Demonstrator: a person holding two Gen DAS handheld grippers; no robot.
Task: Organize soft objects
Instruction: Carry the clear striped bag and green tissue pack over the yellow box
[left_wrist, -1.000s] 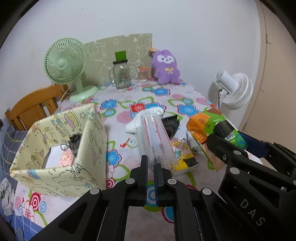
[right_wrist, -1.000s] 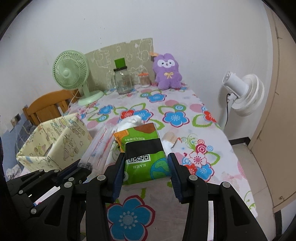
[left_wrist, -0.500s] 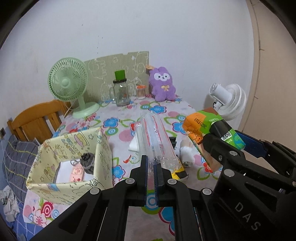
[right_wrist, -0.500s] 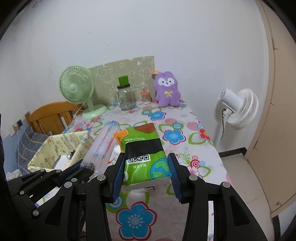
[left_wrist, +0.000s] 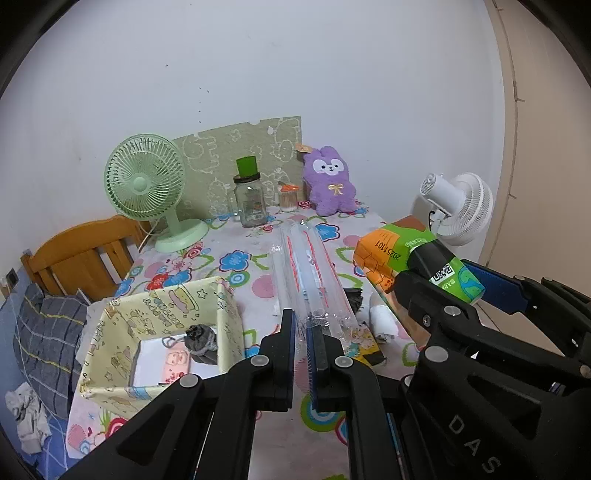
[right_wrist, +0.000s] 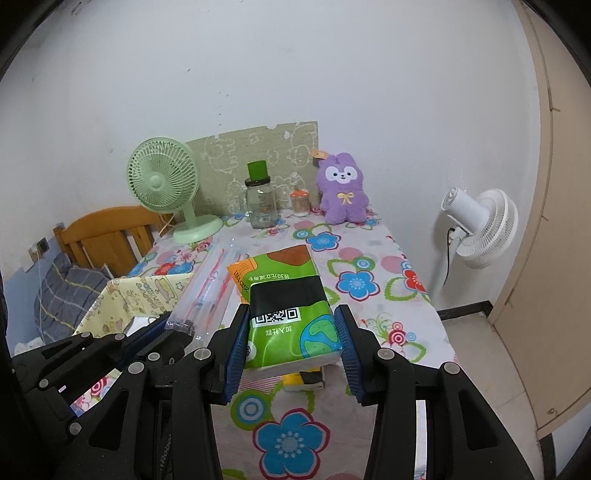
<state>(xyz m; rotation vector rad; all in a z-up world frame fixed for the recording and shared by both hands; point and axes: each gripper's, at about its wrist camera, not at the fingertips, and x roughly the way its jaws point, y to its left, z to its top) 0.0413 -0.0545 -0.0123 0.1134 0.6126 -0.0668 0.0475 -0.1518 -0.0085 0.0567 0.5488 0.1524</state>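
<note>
A: Left gripper (left_wrist: 303, 334) is clamped on the end of a clear bag (left_wrist: 309, 275); right gripper (right_wrist: 291, 338) squeezes a tissue pack (right_wrist: 286, 308). Both are held above the table (right_wrist: 373, 258).

B: Risks?

A: That thin bag film could slip from the 2 narrow pads. The box (left_wrist: 162, 332) sits just left, already holding small items; 2 grippers converging there may collide.

B: Farther back?

A: The jar (left_wrist: 251, 203) and plush (left_wrist: 330, 182) stand well apart.
</note>
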